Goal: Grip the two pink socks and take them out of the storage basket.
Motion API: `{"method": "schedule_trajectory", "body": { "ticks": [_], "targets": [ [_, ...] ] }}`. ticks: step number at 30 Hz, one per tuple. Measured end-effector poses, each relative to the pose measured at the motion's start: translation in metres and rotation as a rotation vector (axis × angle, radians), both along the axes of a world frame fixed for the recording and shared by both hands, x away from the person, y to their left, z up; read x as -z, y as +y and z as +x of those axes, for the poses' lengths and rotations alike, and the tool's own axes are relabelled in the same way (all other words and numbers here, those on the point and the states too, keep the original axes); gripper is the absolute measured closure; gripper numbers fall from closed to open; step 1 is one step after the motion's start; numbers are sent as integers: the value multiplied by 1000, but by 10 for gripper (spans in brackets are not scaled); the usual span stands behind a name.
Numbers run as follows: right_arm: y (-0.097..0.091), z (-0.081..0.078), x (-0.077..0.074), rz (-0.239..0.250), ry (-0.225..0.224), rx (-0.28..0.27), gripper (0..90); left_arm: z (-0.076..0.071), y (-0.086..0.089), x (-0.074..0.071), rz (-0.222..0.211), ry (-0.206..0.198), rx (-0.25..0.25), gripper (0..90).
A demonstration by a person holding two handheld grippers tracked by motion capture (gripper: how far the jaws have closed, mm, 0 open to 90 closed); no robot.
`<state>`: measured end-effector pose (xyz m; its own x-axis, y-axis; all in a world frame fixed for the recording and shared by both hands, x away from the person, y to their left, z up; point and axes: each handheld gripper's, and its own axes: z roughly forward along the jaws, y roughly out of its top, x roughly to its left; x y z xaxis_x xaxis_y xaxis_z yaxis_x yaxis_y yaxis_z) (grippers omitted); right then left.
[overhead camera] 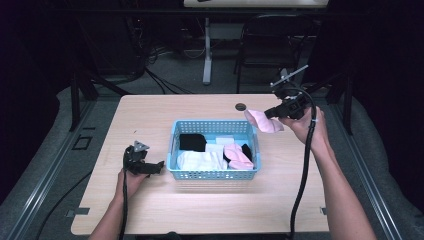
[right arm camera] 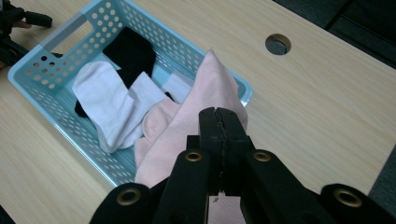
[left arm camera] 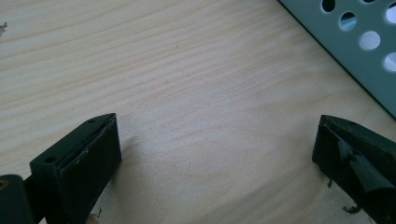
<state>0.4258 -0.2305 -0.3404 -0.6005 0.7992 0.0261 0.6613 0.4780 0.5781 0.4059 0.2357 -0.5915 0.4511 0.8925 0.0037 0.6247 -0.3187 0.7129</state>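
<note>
Blue basket (overhead camera: 215, 172) mid-table holds white, black, pink socks. Right gripper (overhead camera: 274, 113) jaws clamped on pink sock (overhead camera: 264, 121), lifted past basket's far right corner, perhaps just outside rim. Left gripper (overhead camera: 159, 166) jaws wide apart, nothing between, beside basket's left wall. Bare table (overhead camera: 150, 115) all around.

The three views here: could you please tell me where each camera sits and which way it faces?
High view: above the person's side, looking forward and down on the table; forearms, left gripper, right gripper.
Left gripper view: low along open jaws over wood.
Right gripper view: down shut jaws holding the pink sock.
Shared: blue basket.
</note>
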Motion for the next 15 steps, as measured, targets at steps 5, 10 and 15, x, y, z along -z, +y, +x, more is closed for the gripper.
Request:
{"method": "schedule_trajectory", "body": {
  "ticks": [5, 10, 15],
  "targets": [
    [-17, -3, 2, -5, 3, 29, 900, 0, 0, 0, 0, 0, 0, 11],
    [-32, -4, 8, -15, 12, 61, 900, 0, 0, 0, 0, 0, 0, 11],
    [-46, -5, 16, -36, 30, 93, 900, 0, 0, 0, 1, 0, 0, 11]
  ]
}}
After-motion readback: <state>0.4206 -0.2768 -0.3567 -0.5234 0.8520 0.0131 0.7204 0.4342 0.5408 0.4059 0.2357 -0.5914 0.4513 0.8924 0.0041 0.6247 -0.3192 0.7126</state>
